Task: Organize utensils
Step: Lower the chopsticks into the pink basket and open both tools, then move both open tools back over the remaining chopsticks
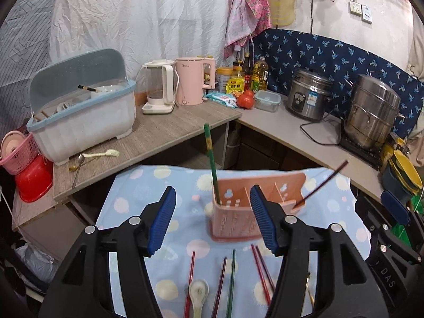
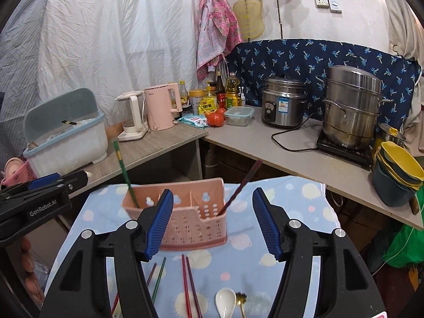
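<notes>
Barely started: two chopsticks filed, the rest still lying out

So the pink perforated plastic utensil caddy (image 2: 185, 212) sits on the bench with the pale blue dotted cloth (image 2: 286, 212). One green chopstick (image 1: 210, 159) stands in its left end compartment, and one dark red chopstick (image 2: 238, 185) leans out of the right end. The middle sections look empty from what I can see.

Both claws are released with nothing between the blue pads: the left claw (image 1: 212, 220) and the right claw (image 2: 212, 222) both hang just in front of the caddy.

Still lying loose on the cloth in front of the caddy: a red chopstick (image 1: 189, 283), a dark maroon chopstick (image 1: 220, 286), another green chopstick (image 1: 232, 283), a crossed pair of red chopsticks (image 2: 189, 286), a white ceramic soup spoon (image 2: 225, 302) and a small gold-coloured fork (image 2: 241, 302).

My guess is roughly a quarter done. Spoon and fork probably want their own compartments, and the sticks need matching up by colour.
</notes>
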Demonstrator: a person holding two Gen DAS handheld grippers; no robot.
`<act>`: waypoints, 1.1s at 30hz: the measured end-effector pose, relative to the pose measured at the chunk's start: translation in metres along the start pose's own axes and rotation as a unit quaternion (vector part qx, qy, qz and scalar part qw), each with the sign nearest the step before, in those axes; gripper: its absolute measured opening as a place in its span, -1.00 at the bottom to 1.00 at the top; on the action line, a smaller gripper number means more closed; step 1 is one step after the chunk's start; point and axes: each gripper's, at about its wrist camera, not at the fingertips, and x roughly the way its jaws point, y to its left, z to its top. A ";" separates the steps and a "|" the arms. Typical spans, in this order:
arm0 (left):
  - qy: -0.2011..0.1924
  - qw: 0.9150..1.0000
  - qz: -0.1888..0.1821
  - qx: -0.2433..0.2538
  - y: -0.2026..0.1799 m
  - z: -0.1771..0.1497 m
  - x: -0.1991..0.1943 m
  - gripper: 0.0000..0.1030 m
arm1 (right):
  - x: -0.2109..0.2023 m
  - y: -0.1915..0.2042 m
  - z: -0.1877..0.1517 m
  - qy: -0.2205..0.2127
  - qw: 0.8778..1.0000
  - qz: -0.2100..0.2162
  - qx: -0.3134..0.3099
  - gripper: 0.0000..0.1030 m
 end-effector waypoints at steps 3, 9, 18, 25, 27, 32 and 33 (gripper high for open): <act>0.015 1.000 -0.005 -0.004 0.004 -0.024 -0.008 0.08 | -0.016 0.000 -0.019 0.007 1.000 0.001 0.003 0.19; 0.051 0.999 -0.011 -0.001 0.009 -0.079 -0.020 0.08 | -0.042 -0.007 -0.067 0.037 0.999 -0.004 0.010 0.19; 0.096 0.995 0.002 0.022 0.009 -0.148 -0.028 0.08 | -0.062 -0.011 -0.132 0.088 0.996 -0.021 0.004 0.19; 0.131 0.991 0.011 0.018 0.020 -0.190 -0.029 0.08 | -0.067 -0.021 -0.169 0.124 0.992 -0.026 0.015 0.19; 0.143 0.990 0.010 0.015 0.022 -0.201 -0.027 0.08 | -0.066 -0.025 -0.179 0.136 0.990 -0.028 0.022 0.19; 0.161 0.987 0.013 0.016 0.026 -0.222 -0.023 0.08 | -0.063 -0.032 -0.198 0.157 0.987 -0.033 0.029 0.19; 0.164 0.986 0.015 0.015 0.028 -0.225 -0.022 0.08 | -0.063 -0.033 -0.200 0.160 0.986 -0.034 0.030 0.19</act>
